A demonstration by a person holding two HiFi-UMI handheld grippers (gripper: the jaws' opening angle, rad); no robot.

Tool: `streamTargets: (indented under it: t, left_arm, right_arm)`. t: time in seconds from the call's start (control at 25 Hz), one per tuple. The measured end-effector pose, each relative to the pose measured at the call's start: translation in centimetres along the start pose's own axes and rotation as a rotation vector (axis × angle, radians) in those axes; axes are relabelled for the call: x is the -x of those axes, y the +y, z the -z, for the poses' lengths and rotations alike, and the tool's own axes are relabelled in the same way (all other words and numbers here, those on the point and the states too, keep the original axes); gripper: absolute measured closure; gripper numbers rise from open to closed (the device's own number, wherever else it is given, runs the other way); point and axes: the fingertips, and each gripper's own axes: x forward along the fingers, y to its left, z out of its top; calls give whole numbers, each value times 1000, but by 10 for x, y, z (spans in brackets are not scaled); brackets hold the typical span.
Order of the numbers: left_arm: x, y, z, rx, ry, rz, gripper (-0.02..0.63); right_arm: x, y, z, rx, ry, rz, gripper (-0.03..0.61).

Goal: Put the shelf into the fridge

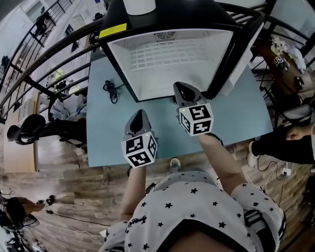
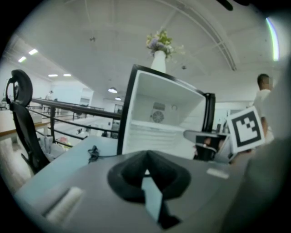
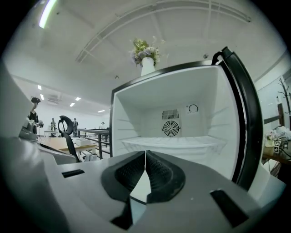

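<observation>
Pale blue table [image 1: 231, 123] carries the mini fridge [image 1: 167, 15], its door swung wide so the inside can be reached. Its white wire shelf [image 3: 175, 142] lies level across the compartment, apparently seated. My left gripper [image 1: 140, 115] and right gripper [image 1: 183, 89] hang before the opening, jaws pressed together and empty; I judge nothing is left to carry.

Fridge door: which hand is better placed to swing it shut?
Probably the right gripper: it sits nearest the fridge, and the door hangs on its side. The left gripper is further back.
</observation>
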Motion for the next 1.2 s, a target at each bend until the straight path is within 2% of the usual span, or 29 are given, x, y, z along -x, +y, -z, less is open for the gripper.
streamTargets:
  t: [0.48, 1.2]
  left_arm:
    - [79, -23, 25, -3, 0, 46, 607]
    - [194, -47, 65, -10, -1, 43, 607]
  right_arm:
    - [108, 68, -3, -8, -20, -65, 558]
    - [240, 144, 18, -39, -32, -130, 558]
